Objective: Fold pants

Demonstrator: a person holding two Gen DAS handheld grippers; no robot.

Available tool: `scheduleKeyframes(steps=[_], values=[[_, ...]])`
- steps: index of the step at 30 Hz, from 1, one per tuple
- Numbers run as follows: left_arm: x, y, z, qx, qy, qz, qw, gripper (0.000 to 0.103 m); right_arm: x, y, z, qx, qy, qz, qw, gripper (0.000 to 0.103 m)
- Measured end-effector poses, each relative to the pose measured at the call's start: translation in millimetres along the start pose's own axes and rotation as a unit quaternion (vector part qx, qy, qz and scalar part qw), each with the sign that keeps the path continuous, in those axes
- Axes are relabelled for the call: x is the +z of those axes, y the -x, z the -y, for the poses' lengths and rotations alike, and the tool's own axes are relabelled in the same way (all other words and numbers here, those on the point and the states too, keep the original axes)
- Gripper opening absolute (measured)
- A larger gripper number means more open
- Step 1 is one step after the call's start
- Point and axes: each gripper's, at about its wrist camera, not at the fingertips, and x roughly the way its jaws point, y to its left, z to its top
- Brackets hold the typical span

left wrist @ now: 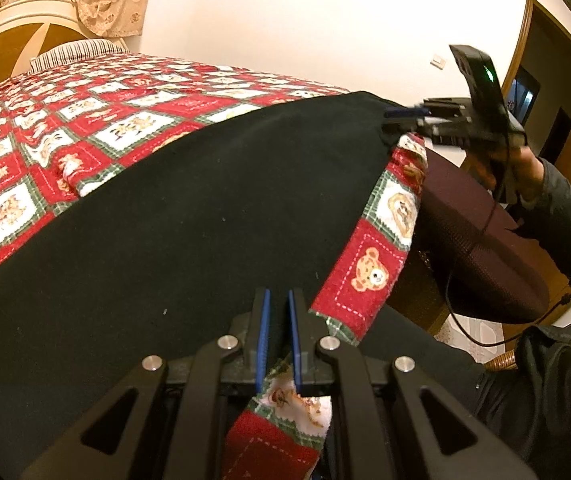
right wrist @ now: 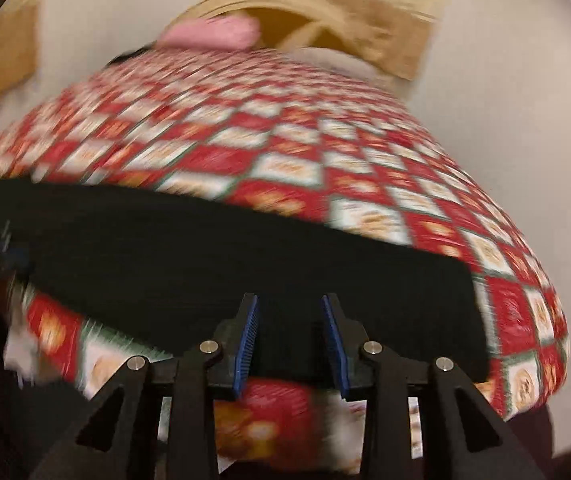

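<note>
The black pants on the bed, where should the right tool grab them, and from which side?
Grip the pants at their near right corner, coming in low from the bed's edge. There the fabric lies flat with a straight exposed edge just ahead of the right tool.

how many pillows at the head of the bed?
2 visible. Pink pillow against the headboard; striped pillow beside it, seen in the left wrist view. More may be hidden beyond the patchwork quilt.
</note>
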Motion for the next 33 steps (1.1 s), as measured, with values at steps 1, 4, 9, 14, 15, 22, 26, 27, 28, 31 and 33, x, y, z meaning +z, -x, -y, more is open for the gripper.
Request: scheduleKeyframes(steps=[1,4,9,14,15,22,26,27,28,31,33], values=[[0,1,0,0.000,-0.001,-0.001,1.0000,0.011,-4,-1,-10,-0.017,0.030,-0.008,0.999,0.034],[0,-2,-1,0.000,-0.001,-0.001,1.0000,0.012,-14,-4,-16,-0.052,0.077,-0.022,0.995,0.034],[2,-5,3,-0.001,-0.004,0.003,1.0000,0.021,-21,-7,-18,-0.065,0.106,-0.027,0.992,0.034],[2,-5,0,-0.011,0.000,0.004,0.9999,0.023,-24,-7,-24,-0.078,0.140,-0.024,0.987,0.034],[2,-5,-1,-0.014,0.004,0.004,0.9999,0.023,-24,-7,-25,-0.079,0.144,-0.023,0.986,0.034],[3,-6,0,-0.012,0.005,0.004,0.9999,0.023,-23,-10,-34,-0.094,0.175,-0.010,0.980,0.034],[2,-4,1,-0.011,0.002,0.004,0.9999,0.023,-19,-8,-26,-0.055,0.146,-0.007,0.988,0.013],[2,-4,1,-0.012,-0.001,0.004,0.9999,0.022,-18,-6,-24,-0.051,0.138,-0.005,0.989,0.005],[2,-3,1,-0.014,-0.003,0.004,0.9999,0.022,-19,-4,-23,-0.051,0.137,-0.004,0.989,0.004],[1,-1,0,-0.021,-0.005,0.000,0.9998,0.022,-23,3,-22,-0.043,0.131,-0.007,0.990,0.003],[0,-1,-1,-0.024,-0.006,-0.002,0.9997,0.022,-27,6,-22,-0.043,0.127,-0.007,0.991,0.002]])
